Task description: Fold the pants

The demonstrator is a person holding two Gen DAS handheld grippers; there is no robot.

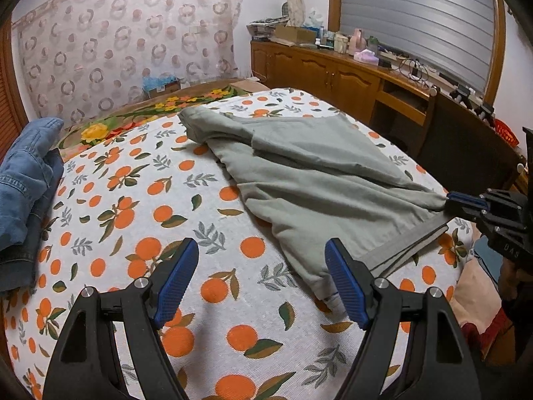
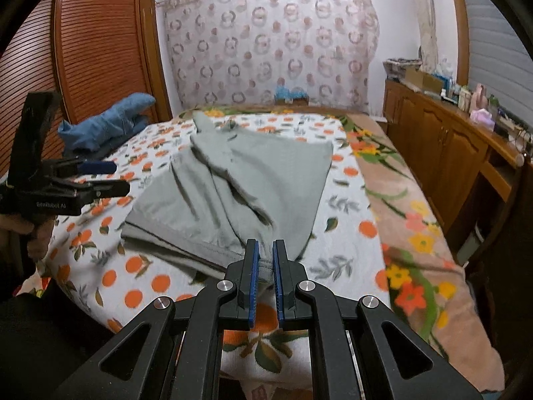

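Orange-print bedspread (image 1: 140,200): right tongs (image 2: 265,256) pinch grey pants (image 1: 316,180); left tongs (image 1: 261,266) agape, empty.

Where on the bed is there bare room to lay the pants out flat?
Bare orange-print sheet lies between the grey pants and the denim pile, and under the open left tool. The floral blanket strip beside the cabinets is free too. The denim corner is crowded.
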